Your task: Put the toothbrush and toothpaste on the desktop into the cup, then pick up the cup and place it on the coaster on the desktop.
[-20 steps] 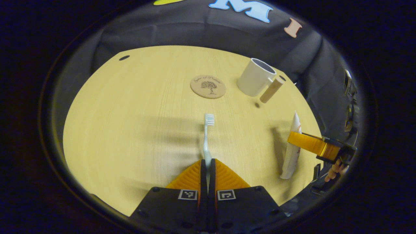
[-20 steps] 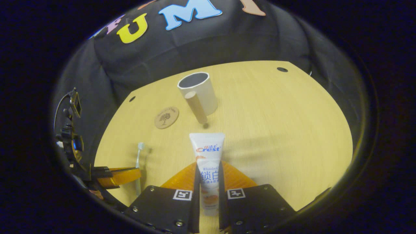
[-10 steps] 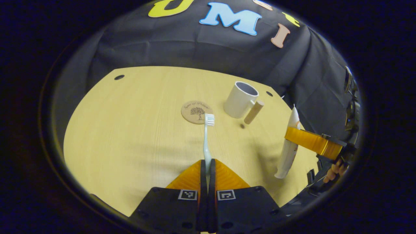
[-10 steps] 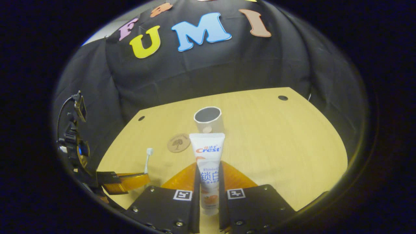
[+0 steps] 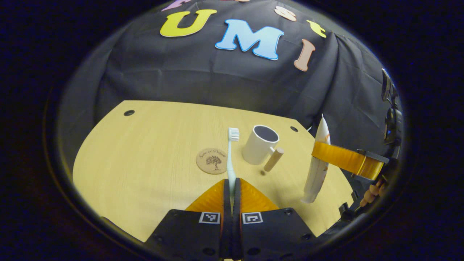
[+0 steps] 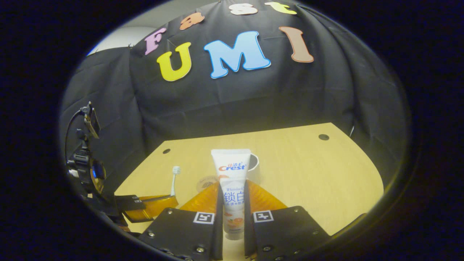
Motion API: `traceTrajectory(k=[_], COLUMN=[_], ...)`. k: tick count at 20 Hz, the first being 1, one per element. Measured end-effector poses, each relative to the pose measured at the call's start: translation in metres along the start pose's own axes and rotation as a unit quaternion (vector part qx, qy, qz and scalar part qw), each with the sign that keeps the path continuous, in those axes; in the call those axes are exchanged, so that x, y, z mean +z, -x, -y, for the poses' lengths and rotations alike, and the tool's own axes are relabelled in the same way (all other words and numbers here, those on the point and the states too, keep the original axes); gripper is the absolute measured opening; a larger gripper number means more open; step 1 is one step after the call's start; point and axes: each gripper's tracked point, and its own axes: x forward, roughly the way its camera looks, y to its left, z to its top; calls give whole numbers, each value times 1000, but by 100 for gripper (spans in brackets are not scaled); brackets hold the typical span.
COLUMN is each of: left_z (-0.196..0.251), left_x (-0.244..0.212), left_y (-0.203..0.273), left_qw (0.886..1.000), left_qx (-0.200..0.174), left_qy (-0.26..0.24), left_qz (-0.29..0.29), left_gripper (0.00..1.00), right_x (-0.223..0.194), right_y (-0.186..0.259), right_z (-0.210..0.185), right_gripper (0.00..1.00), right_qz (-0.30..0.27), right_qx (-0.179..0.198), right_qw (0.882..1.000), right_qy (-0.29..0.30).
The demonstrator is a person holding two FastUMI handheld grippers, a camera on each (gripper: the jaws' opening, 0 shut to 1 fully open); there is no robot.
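Note:
My left gripper (image 5: 231,188) is shut on the pale blue toothbrush (image 5: 231,156), which stands up with its bristles on top, lifted off the desk. My right gripper (image 6: 232,197) is shut on the white toothpaste tube (image 6: 231,174), also held upright in the air. The white cup (image 5: 259,144) with a wooden peg handle stands on the desktop beyond both. A round cork coaster (image 5: 212,161) lies just left of the cup. In the left gripper view the right gripper (image 5: 326,154) holds the tube (image 5: 316,170) at the right. In the right gripper view the tube hides most of the cup (image 6: 253,162).
The light wooden desktop (image 5: 145,152) has small dark holes near its back corners (image 5: 128,112). The black cloth wall rises close behind the desk. In the right gripper view the left gripper (image 6: 156,202) with the toothbrush (image 6: 174,179) shows at the lower left.
Both grippers rose and tilted upward, lifting the toothbrush and the toothpaste off the desk. The cup and coaster now sit lower and smaller in both views.

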Motion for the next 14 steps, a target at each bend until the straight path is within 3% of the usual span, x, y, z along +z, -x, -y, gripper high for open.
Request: traceTrajectory(k=[8, 14], left_z=[8, 14], left_x=[64, 92], left_y=[0, -4], left_qw=[995, 990], left_qx=[-11, -15], left_qy=[-23, -48], left_qz=[97, 135], left_gripper=[8, 8], right_x=[44, 85], right_y=[-25, -46], right_z=[-2, 6], right_gripper=[24, 24], right_qz=[62, 111], right_qx=[12, 11], right_qw=[998, 994], right_qy=[2, -14])
